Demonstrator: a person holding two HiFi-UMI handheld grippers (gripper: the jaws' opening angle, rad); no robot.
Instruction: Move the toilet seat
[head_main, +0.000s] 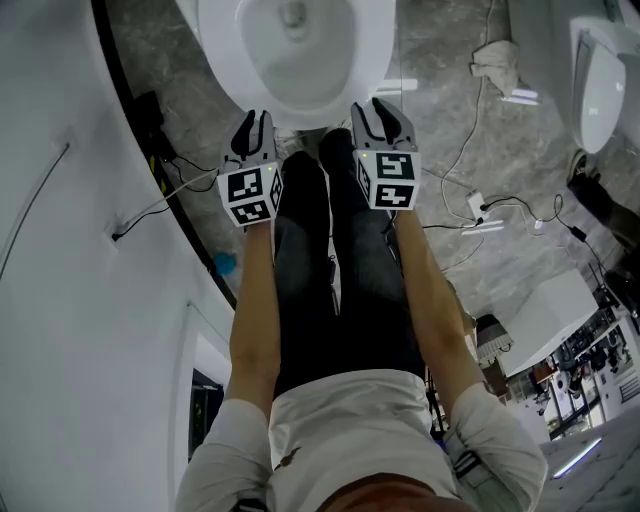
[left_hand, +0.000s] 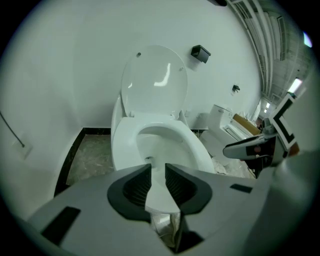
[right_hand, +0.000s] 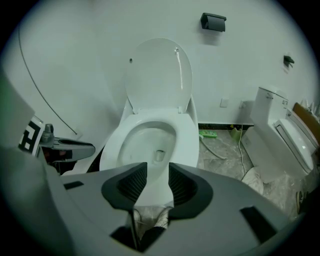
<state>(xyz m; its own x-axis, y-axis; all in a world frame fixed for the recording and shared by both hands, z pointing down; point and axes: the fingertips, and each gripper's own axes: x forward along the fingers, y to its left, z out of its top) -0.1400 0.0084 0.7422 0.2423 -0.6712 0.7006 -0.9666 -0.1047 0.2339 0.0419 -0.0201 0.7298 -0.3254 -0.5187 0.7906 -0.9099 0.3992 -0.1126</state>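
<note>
A smooth white wall (right_hand: 75, 40) curves round the room and meets a grey, veined stone floor (head_main: 450, 70) along a thin black skirting strip (head_main: 150, 150). At that edge of the floor stands a glossy white ceramic toilet (right_hand: 112, 150) with a rounded oval bowl. Its solid oval lid (right_hand: 157, 75) is tipped up against the wall, two small bumpers showing on its shiny face. The toilet seat (right_hand: 189, 135), a broad, flat white ring, appears to lie down on the bowl's rim with its hinges at the back. A second, boxier white toilet (right_hand: 282, 135) sits well apart along the same wall. The person's legs in dark trousers (head_main: 330, 280) stand on the floor just before the bowl's front edge, bare forearms reaching forward on each side. The left gripper (head_main: 258, 122) and right gripper (head_main: 378, 108), grey moulded plastic with black ribbed pads, hover side by side at that front edge. The left gripper's jaws are released with a narrow gap, the right's a little wider; neither clamps anything, and the seat's white front shows through both gaps. Each carries a cube with black-and-white square markers (head_main: 250, 195). A small black box (right_hand: 213, 21) is fixed high on the wall, and thin white cables (head_main: 470, 150) trail across the floor.
</note>
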